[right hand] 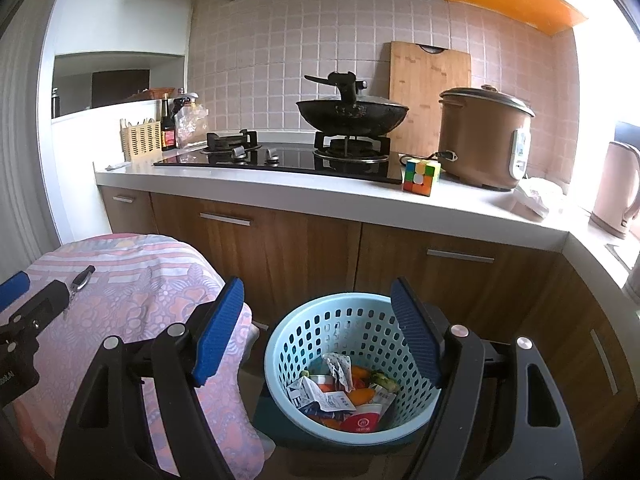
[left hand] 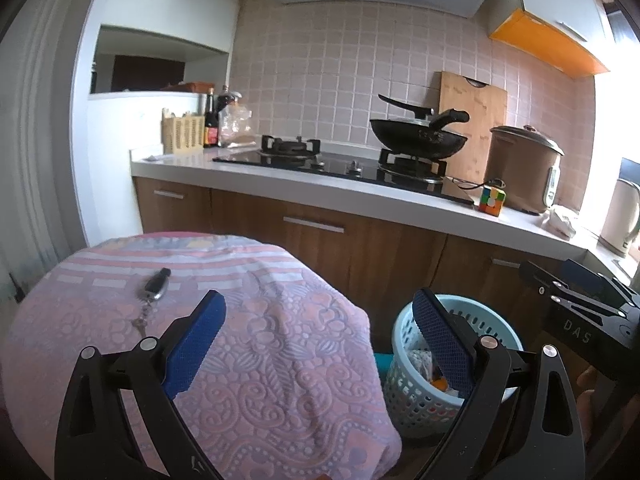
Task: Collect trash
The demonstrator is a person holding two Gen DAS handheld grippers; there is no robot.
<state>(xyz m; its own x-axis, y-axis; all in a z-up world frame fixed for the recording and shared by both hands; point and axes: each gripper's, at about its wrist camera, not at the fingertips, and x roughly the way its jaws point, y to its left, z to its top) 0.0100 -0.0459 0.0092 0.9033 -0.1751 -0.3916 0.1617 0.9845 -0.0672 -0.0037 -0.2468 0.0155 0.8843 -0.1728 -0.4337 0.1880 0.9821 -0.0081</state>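
A light blue perforated basket (right hand: 316,332) stands on the floor beside the cloth-covered table; it also shows in the left wrist view (left hand: 408,396). It holds trash (right hand: 344,392): crumpled paper, wrappers and orange pieces. My right gripper (right hand: 316,332) is open and empty, held above the basket. My left gripper (left hand: 320,340) is open and empty, over the right edge of the pink cloth (left hand: 248,352). The right gripper's body shows at the right of the left wrist view (left hand: 588,308). A crumpled white wrapper (right hand: 536,196) lies on the counter by the rice cooker.
A key fob with keys (left hand: 154,288) lies on the pink cloth. The white counter (right hand: 280,188) carries a gas hob, a black wok (right hand: 352,114), a cutting board, a brown rice cooker (right hand: 484,136), a colour cube (right hand: 420,176), bottles and a pink kettle (right hand: 616,192). Wooden cabinets stand below.
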